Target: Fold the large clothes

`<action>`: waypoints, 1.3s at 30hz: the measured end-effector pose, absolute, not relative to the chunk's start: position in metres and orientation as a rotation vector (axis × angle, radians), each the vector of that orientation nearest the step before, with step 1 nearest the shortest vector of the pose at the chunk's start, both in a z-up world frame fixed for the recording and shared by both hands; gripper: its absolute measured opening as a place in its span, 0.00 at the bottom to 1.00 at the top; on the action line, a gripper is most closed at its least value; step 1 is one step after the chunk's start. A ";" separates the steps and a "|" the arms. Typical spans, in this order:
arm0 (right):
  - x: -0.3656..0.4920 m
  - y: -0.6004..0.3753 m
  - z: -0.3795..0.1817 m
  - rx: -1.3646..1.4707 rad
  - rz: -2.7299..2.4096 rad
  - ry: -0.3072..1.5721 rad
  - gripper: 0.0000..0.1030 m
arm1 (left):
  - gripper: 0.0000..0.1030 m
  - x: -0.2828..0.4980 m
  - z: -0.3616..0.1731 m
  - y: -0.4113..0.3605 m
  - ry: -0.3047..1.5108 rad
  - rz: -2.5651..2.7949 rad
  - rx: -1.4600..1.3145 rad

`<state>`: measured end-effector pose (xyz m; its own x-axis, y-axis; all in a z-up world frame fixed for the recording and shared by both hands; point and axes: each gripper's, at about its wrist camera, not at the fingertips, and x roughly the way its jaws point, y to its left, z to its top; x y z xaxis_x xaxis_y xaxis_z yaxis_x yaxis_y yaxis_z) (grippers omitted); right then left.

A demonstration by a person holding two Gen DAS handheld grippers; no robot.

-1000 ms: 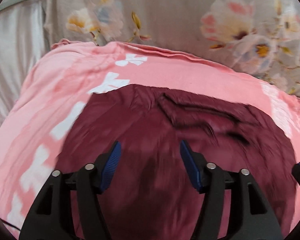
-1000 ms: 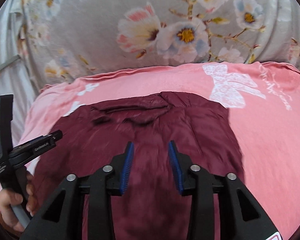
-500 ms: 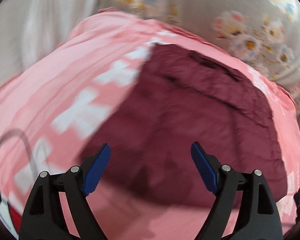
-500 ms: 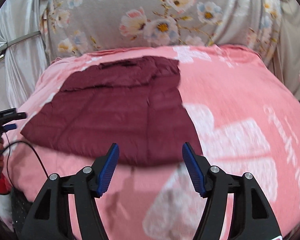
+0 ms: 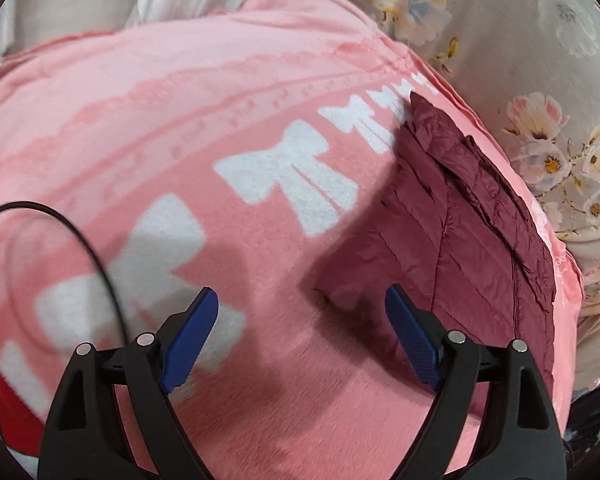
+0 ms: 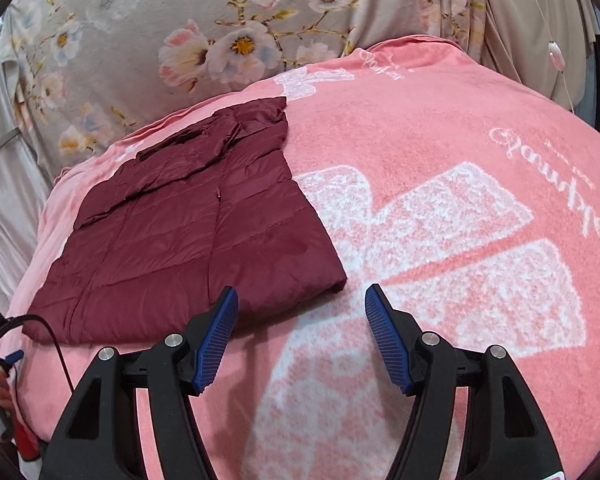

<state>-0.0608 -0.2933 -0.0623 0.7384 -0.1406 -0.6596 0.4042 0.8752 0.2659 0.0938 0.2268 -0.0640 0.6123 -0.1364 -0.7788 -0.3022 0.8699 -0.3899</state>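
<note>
Right wrist view: our right gripper [image 6: 301, 309] and left gripper [image 5: 302, 312] spread, empty; maroon jacket [image 6: 196, 220] folded on pink blanket [image 6: 440, 152].

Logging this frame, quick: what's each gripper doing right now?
Left gripper: open, holding nothing, over the pink blanket.
Right gripper: open, empty, beside the maroon jacket.

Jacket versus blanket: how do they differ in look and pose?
The jacket is plain maroon; the blanket is pink with white bows and lettering. The jacket looks quilted and smooth, the blanket fuzzy. The jacket is folded compactly; the blanket is spread wide beneath it. Both lie flat, untouched by either tool.
</note>
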 end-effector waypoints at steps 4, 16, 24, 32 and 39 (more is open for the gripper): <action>-0.051 -0.299 -0.069 0.476 -0.296 0.688 0.63 | 0.82 0.104 -0.069 0.223 0.910 0.077 -0.558; -0.062 -0.285 -0.048 0.309 -0.280 0.665 0.69 | 0.81 0.116 -0.072 0.212 0.925 0.040 -0.557; -0.032 -0.314 -0.078 0.413 -0.314 0.746 0.58 | 0.53 0.127 -0.072 0.193 0.951 -0.029 -0.531; -0.063 -0.290 -0.041 0.345 -0.192 0.643 0.03 | 0.07 0.110 -0.049 0.187 0.908 -0.143 -0.571; -0.171 -0.248 0.029 -0.024 -0.015 0.475 0.03 | 0.06 0.045 0.018 0.211 0.795 -0.270 -0.570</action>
<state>-0.1715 -0.2480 0.0286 0.8893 -0.0205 -0.4568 0.0092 0.9996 -0.0269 0.0448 0.2108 0.0176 0.6770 -0.4333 -0.5949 0.0182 0.8179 -0.5750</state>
